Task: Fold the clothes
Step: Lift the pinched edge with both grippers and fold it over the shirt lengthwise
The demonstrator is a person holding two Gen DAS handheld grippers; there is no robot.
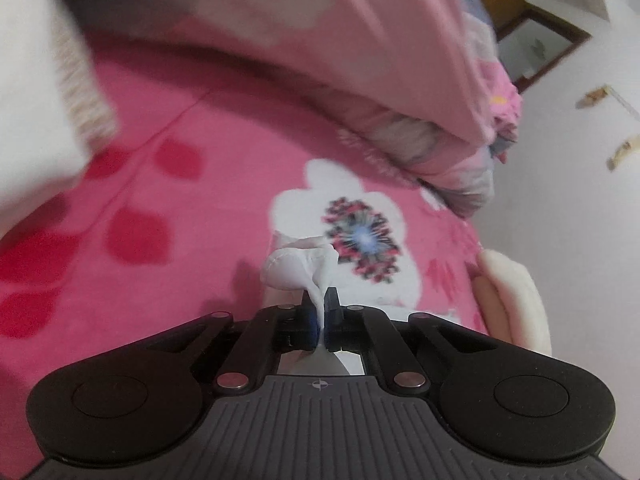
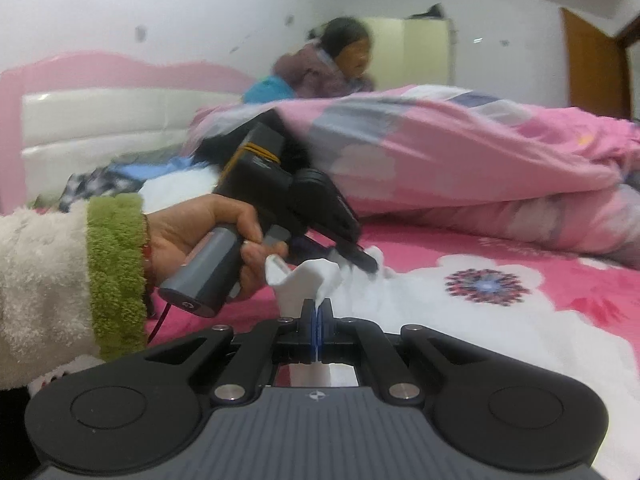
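Nearest the lens, the right gripper (image 2: pixel 319 312) has its jaws clamped together on a pinch of the white garment (image 2: pixel 440 312). Left of that garment, a hand (image 2: pixel 200 236) in a fleecy cream sleeve (image 2: pixel 44 288) with a green cuff holds the left gripper (image 1: pixel 321 312), which is likewise clamped on a bunch of the same white cloth. The garment lies on the pink flowered bedsheet (image 1: pixel 200 128), just in front of a heaped pink quilt (image 2: pixel 460 152). Right of the garment, only sheet shows. Folding looks barely begun: two points are gripped, no finished fold is visible, and more clothes wait by the headboard (image 2: pixel 100 120).
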